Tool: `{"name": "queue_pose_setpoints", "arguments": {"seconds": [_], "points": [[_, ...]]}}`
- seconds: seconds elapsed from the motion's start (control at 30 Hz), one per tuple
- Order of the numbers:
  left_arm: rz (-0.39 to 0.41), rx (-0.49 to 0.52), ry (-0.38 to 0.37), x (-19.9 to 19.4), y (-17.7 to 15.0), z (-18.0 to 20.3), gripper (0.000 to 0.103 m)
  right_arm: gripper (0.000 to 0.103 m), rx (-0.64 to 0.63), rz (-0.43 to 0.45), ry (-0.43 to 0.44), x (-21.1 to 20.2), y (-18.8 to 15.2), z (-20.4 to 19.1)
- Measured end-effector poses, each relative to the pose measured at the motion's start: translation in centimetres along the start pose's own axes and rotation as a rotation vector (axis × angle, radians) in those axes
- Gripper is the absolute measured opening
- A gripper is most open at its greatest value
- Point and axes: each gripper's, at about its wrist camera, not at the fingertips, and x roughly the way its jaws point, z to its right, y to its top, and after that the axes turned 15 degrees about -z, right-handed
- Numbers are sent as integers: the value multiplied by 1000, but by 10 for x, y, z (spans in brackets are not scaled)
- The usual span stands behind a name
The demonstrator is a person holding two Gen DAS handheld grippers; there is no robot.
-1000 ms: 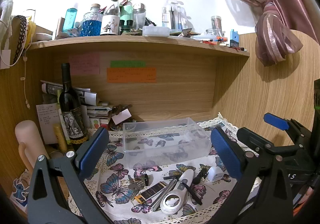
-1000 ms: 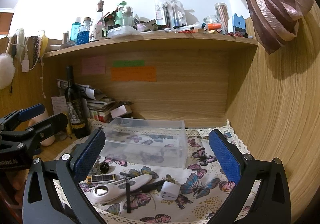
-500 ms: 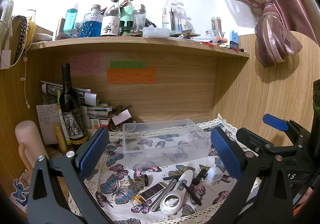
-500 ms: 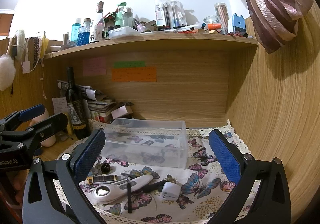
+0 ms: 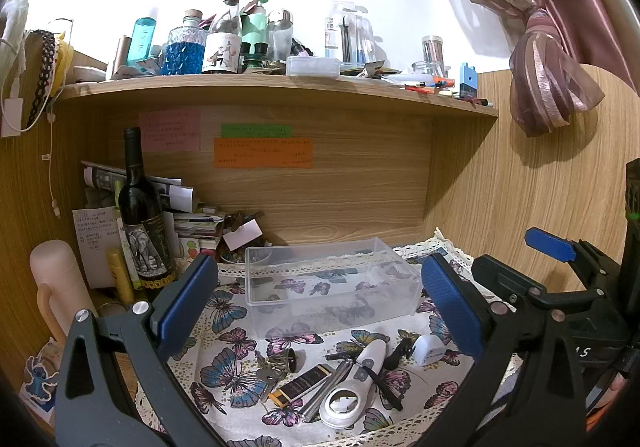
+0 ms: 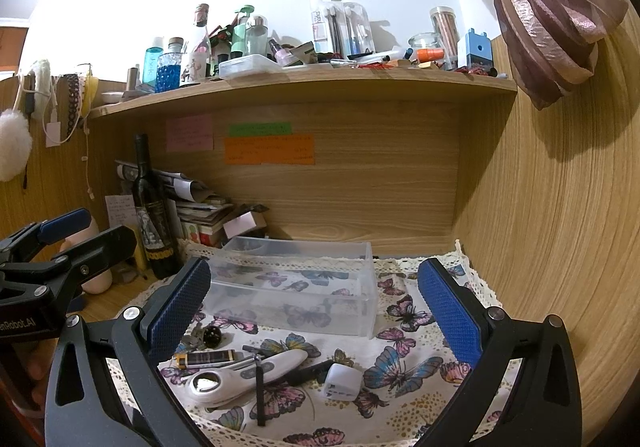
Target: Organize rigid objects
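An empty clear plastic box (image 5: pixel 332 281) (image 6: pixel 296 287) stands on the butterfly cloth (image 5: pixel 228 367). In front of it lie a white magnifier (image 5: pixel 354 387) (image 6: pixel 244 373), a black and gold lighter (image 5: pixel 302 383) (image 6: pixel 206 358), a white cube charger (image 5: pixel 428 349) (image 6: pixel 342 383), keys (image 5: pixel 266 373), a small black ball (image 6: pixel 211 336) and a thin black stick (image 6: pixel 260 391). My left gripper (image 5: pixel 316 311) is open and empty above the cloth. My right gripper (image 6: pixel 310 313) is open and empty, to the right of the left one.
A dark wine bottle (image 5: pixel 142 219) (image 6: pixel 154 223), stacked papers (image 5: pixel 188 223) and a pale pink flask (image 5: pixel 60 287) stand at the back left. A crowded shelf (image 5: pixel 280 87) hangs overhead. Wooden walls close the back and right. A pink curtain (image 5: pixel 552 67) hangs at upper right.
Both views shift only slightly. No object has moved and both grippers stay open.
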Motion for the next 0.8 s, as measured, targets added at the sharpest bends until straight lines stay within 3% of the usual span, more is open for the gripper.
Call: {"name": "queue_pose_setpoints", "arguments": {"seconds": [0.5, 0.6, 0.8], "points": [[-46, -16, -9, 14, -2, -9, 103, 102, -10, -22, -6, 5, -2, -3], [-98, -32, 13, 26, -6, -19, 90, 91, -3, -89, 0, 21, -6, 1], [-237, -77, 48, 60, -21, -49, 82, 73, 21, -231, 30, 56, -24, 15]]}}
